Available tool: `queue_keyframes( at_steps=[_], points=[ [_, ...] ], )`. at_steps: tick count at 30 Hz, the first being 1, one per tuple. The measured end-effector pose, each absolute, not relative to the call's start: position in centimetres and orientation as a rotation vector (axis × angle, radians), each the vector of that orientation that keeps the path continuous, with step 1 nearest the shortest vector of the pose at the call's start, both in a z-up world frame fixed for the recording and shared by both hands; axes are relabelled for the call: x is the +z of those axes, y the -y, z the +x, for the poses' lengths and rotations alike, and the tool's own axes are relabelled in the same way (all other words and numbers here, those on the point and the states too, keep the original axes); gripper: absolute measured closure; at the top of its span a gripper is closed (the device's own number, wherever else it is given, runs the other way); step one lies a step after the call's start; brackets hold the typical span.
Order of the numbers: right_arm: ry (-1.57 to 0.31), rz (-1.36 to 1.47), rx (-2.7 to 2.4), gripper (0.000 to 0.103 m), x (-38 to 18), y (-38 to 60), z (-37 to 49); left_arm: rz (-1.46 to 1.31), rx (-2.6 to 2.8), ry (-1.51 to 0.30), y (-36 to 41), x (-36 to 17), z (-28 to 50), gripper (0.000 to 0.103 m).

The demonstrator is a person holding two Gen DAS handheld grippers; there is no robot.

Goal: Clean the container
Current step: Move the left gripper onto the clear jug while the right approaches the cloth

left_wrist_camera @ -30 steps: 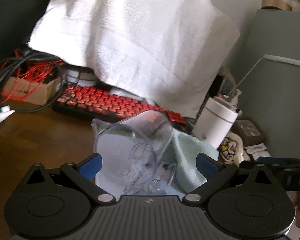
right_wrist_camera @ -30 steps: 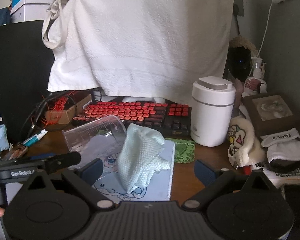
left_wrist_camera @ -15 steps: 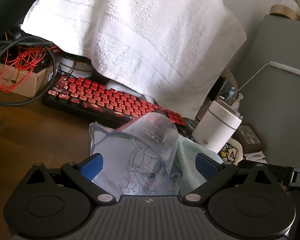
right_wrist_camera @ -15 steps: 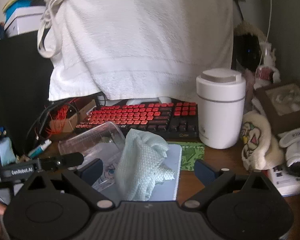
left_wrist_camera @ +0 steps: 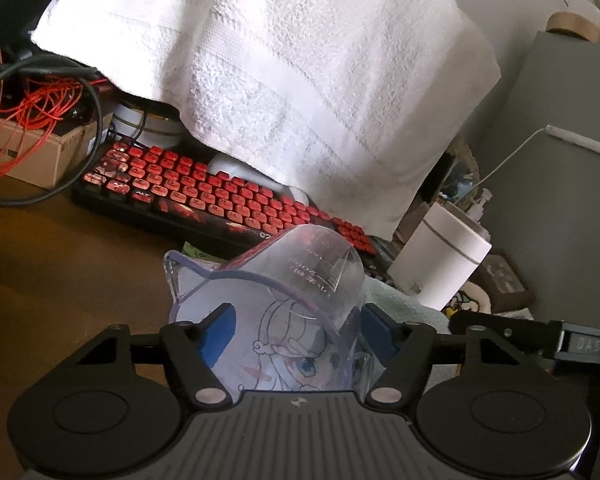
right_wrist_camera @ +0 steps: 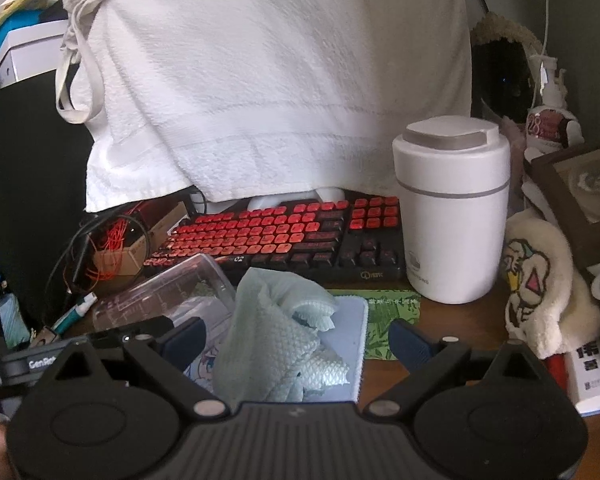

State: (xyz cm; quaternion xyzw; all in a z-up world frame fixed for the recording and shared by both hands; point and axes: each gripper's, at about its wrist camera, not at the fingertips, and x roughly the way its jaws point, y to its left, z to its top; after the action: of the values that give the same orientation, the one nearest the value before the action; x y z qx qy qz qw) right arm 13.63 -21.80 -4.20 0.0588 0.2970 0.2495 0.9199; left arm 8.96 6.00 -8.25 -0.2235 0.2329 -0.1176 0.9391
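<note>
A clear plastic measuring cup (left_wrist_camera: 300, 280) lies on its side on an illustrated mat (left_wrist_camera: 292, 364), its open rim toward the left wrist camera. My left gripper (left_wrist_camera: 298, 328) has its blue pads (left_wrist_camera: 380, 330) pressed in against the cup's sides, shut on it. The right wrist view shows the cup (right_wrist_camera: 160, 292) at left, beside a crumpled pale green cloth (right_wrist_camera: 280, 340). The cloth stands between the fingers of my right gripper (right_wrist_camera: 296, 340), which is open and not touching it. In the left wrist view the cloth (left_wrist_camera: 400, 300) peeks out behind the cup.
A red-keyed keyboard (right_wrist_camera: 280, 236) runs behind the mat, under a hanging white towel (right_wrist_camera: 280, 80). A white lidded canister (right_wrist_camera: 452, 216) stands at the right, with a plush toy (right_wrist_camera: 540, 288) beside it. A cardboard box with red wires (left_wrist_camera: 28, 140) sits at the left.
The left gripper's fingers have closed in from wide apart onto the cup's sides. Both cameras have moved nearer the cup and cloth. The right gripper's opening is unchanged.
</note>
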Motion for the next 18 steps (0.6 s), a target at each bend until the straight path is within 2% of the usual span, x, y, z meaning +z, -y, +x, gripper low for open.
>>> queue_keyframes(
  at_steps=[2, 4, 8, 11, 17, 18],
  points=[
    [-0.613, 0.123, 0.528, 0.005, -4.4, 21.6, 14.0, -0.462, -0.250, -0.471, -6.2, -8.3, 9.1, 0.042],
    [-0.605, 0.121, 0.550, 0.005, -4.5, 21.4, 14.2, -0.469, -0.260, -0.467, -6.4, -8.3, 9.2, 0.042],
    [-0.606, 0.122, 0.581, 0.005, -4.7, 21.1, 14.8, -0.481, -0.279, -0.458, -6.7, -8.4, 9.4, 0.052],
    [-0.623, 0.117, 0.590, 0.007, -5.1, 20.7, 15.4, -0.490, -0.294, -0.451, -7.0, -8.4, 9.6, 0.052],
    [-0.675, 0.095, 0.584, 0.029, -6.1, 20.0, 16.5, -0.497, -0.310, -0.466, -6.4, -8.6, 9.8, 0.049],
    [-0.688, 0.095, 0.586, 0.040, -6.3, 19.9, 16.7, -0.497, -0.309, -0.470, -6.3, -8.7, 9.8, 0.048]
  ],
)
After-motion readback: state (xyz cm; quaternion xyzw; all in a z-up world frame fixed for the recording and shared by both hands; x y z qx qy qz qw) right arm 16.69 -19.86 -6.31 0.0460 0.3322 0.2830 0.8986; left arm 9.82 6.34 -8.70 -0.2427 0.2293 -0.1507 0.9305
